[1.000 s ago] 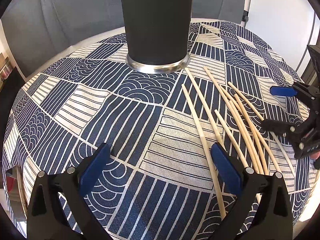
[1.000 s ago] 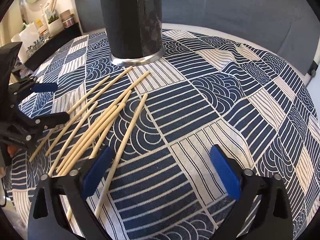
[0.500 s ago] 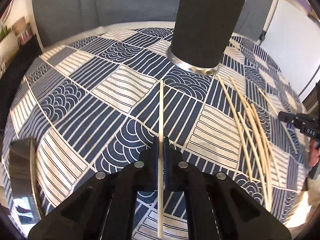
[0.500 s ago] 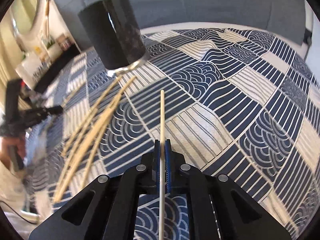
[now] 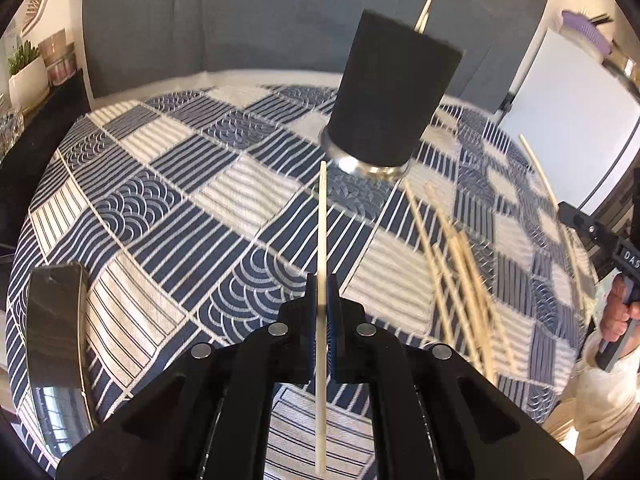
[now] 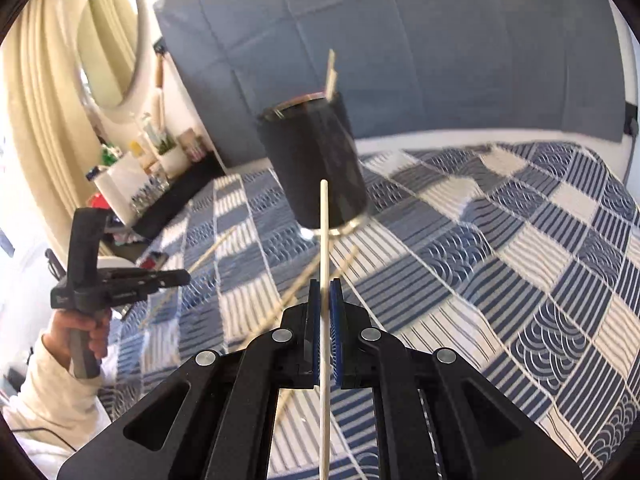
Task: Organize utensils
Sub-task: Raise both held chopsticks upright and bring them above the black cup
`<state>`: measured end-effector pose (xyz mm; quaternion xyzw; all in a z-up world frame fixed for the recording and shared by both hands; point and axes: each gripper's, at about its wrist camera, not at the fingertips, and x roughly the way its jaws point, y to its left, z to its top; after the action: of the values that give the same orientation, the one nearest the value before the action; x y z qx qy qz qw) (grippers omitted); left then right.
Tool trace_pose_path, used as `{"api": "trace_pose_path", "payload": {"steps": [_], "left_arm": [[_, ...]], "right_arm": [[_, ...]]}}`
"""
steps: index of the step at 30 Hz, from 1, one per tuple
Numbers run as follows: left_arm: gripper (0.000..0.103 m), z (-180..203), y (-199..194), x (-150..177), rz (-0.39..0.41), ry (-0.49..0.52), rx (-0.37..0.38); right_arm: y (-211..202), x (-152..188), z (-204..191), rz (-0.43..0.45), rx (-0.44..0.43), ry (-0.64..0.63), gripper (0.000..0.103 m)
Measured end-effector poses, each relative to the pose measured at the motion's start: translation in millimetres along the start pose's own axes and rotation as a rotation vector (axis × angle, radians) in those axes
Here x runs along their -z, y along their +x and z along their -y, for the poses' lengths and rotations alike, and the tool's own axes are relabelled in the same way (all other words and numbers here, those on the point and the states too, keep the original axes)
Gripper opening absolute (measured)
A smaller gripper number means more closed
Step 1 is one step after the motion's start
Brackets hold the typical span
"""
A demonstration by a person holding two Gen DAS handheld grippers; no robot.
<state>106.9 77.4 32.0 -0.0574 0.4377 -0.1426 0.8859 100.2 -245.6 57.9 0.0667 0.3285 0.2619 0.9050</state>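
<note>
A tall black holder (image 5: 390, 92) with a metal base stands on the patterned cloth; chopstick ends stick out of its top. It also shows in the right wrist view (image 6: 316, 164). My left gripper (image 5: 322, 284) is shut on one pale chopstick (image 5: 322, 224), held above the cloth and pointing at the holder's base. My right gripper (image 6: 325, 292) is shut on another chopstick (image 6: 324, 240), raised and pointing at the holder. Several loose chopsticks (image 5: 460, 264) lie on the cloth to the right of the left gripper.
The blue-and-white patterned cloth (image 5: 180, 208) covers the table. A dark phone-like slab (image 5: 56, 328) lies at its left edge. A side shelf with a plant and jars (image 6: 160, 156) stands left. A grey padded wall (image 6: 400, 40) is behind.
Both grippers went from open over the cloth to shut, each on one chopstick. Both have since lifted; the right one has risen and tilted up toward the holder.
</note>
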Motion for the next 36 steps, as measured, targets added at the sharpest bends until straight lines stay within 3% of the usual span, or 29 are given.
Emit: {"api": "trace_pose_path", "payload": {"steps": [11, 19, 28, 31, 33, 36], "left_arm": [[0.005, 18.7, -68.9, -64.5, 0.222, 0.056, 0.093], [0.005, 42.1, -58.3, -121.3, 0.314, 0.113, 0.208], [0.005, 59.5, -54.8, -172.1, 0.457, 0.153, 0.301], [0.005, 57.3, -52.3, -183.4, 0.543, 0.140, 0.327], [0.005, 54.6, -49.1, -187.2, 0.664, 0.111, 0.332], [0.005, 49.6, -36.4, -188.6, 0.819, 0.085, 0.438]], "right_arm": [[-23.9, -69.0, -47.7, 0.172, -0.077, -0.101, 0.005], [-14.4, -121.1, -51.9, 0.267, -0.123, -0.125, 0.005], [3.5, -158.6, -28.7, 0.365, -0.195, -0.050, 0.005], [8.8, -168.0, -22.7, 0.444, -0.224, -0.012, 0.005], [19.1, -175.0, -18.0, 0.518, -0.254, 0.039, 0.005], [38.2, -178.6, -9.8, 0.635, -0.275, 0.102, 0.005]]}}
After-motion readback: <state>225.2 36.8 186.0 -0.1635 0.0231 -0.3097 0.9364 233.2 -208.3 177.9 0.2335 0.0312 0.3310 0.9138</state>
